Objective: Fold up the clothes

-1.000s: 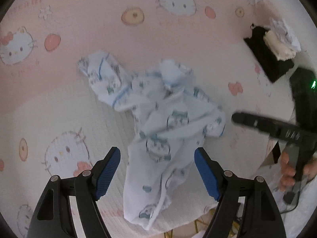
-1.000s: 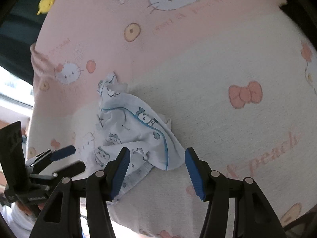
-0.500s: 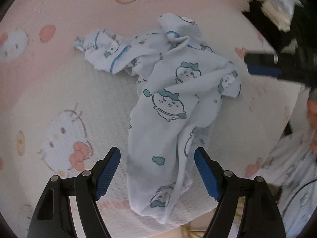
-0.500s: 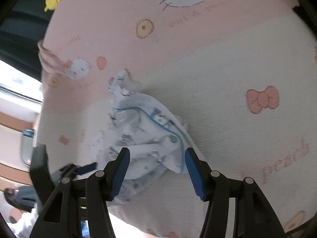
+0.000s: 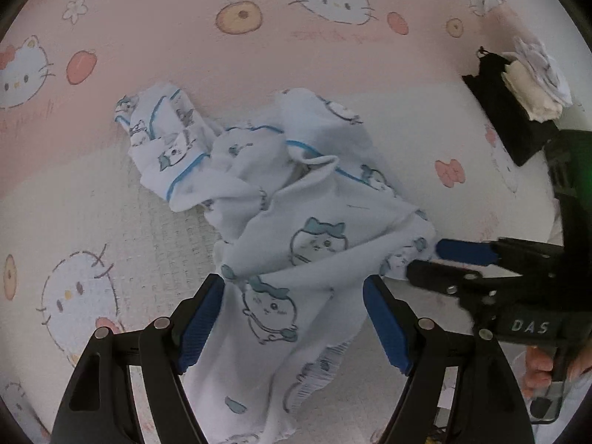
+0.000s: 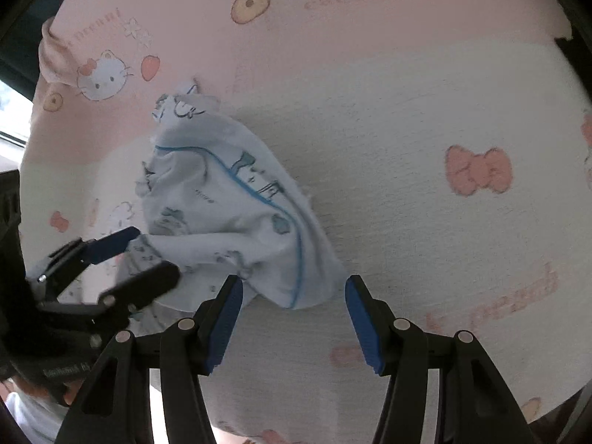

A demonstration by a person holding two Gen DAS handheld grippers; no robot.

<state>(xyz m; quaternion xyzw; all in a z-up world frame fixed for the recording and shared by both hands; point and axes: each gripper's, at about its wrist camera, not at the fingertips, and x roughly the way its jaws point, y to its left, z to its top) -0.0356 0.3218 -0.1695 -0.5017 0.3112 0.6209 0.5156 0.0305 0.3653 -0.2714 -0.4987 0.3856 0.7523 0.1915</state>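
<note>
Now we see both grippers lower over the bed than a second ago: in the left wrist view the crumpled garment point(image 5: 296, 229) fills more of the picture, and its lower flap, which lay loosely between the pads before, now reaches right up to them. In that same view the right gripper point(image 5: 433, 259), which a second ago stood apart from the cloth at the right side, has come in until its fingertips meet the garment's right edge.

Our left gripper point(image 5: 294, 318) has its jaws spread wide, no differently from before, and they straddle the lower part of the garment. The cloth brushes the inner face of the left pad point(image 5: 201, 322), but we see no pinch on it; the right pad stands just beside the fabric.

Our right gripper point(image 6: 294, 314) is also spread, a little narrower, with the rounded, blue-piped corner of the garment point(image 6: 236, 218) hanging into the gap between its blue pads. Nothing is clamped there either.

In the right wrist view the left gripper point(image 6: 148, 255) shows at the left, its fingers on either side of the cloth's near edge.

The garment, white with blue cartoon figures, lies bunched on the pink and cream cat-print bedspread point(image 5: 148, 37). A small stack of folded cloths point(image 5: 518, 103), black beneath pale ones, sits well apart at the far right.
</note>
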